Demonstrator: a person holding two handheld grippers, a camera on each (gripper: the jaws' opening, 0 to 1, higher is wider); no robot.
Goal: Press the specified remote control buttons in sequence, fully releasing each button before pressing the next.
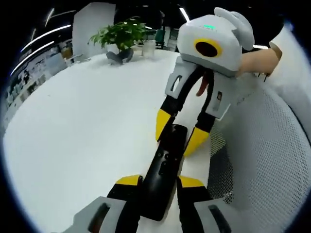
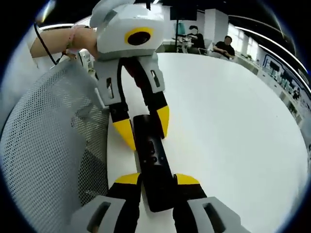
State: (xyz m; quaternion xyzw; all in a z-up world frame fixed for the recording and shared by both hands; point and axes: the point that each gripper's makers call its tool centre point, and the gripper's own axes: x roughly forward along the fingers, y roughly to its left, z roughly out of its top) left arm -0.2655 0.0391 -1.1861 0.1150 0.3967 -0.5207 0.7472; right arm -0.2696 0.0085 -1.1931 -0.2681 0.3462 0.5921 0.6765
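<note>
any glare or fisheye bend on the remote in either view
Left gripper view: the remote shows a soft sheen with buttons barely legible, and the table edge curves strongly. Right gripper view: remote buttons clearer, white tabletop bright, ceiling lights streak and bend near the rim.

Your white table (image 1: 82, 126) lies bare and wide on its open side, giving either gripper free passage there. Along the other edge a mesh chair back (image 2: 43, 145) crowds close (it stands right beside the remote (image 2: 153, 165)), so little room is left on that side. At the far end, a potted plant (image 1: 119, 39) stands well apart from your working spot.
</note>
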